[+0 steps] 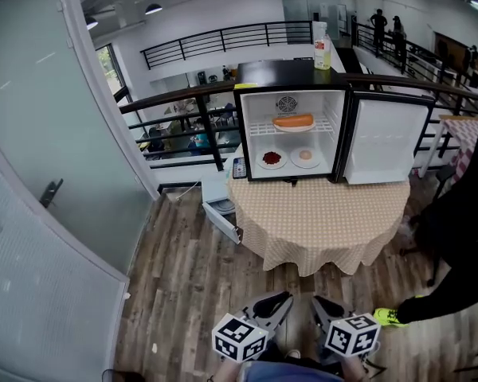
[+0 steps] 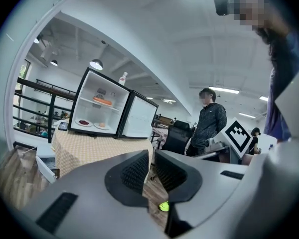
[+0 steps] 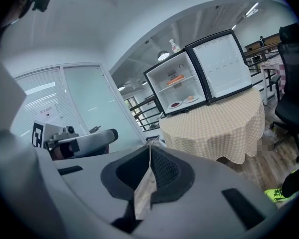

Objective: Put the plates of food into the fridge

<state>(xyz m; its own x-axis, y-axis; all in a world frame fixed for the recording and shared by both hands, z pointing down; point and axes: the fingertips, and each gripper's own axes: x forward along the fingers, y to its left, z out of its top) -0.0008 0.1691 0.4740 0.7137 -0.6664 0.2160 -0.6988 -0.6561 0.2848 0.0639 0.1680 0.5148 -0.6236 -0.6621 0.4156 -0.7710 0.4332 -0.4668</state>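
Observation:
A small black fridge (image 1: 296, 122) stands with its door (image 1: 385, 142) swung open on a round table with a checked cloth (image 1: 323, 217). One plate with orange food (image 1: 293, 122) sits on its wire shelf. On the fridge floor are a plate of red food (image 1: 272, 159) and another plate (image 1: 305, 156). Both grippers hang low near my body, well back from the table. My left gripper (image 1: 280, 299) (image 2: 151, 156) is shut but for a thin slit and holds nothing. My right gripper (image 3: 150, 148) (image 1: 320, 302) is shut and empty.
A bottle (image 1: 323, 52) stands on the fridge top and a phone (image 1: 239, 168) lies at the table's left edge. A person in black (image 1: 462, 237) with a yellow shoe (image 1: 389, 317) is at the right. A glass wall (image 1: 32, 173) runs on the left; a railing (image 1: 183, 102) runs behind.

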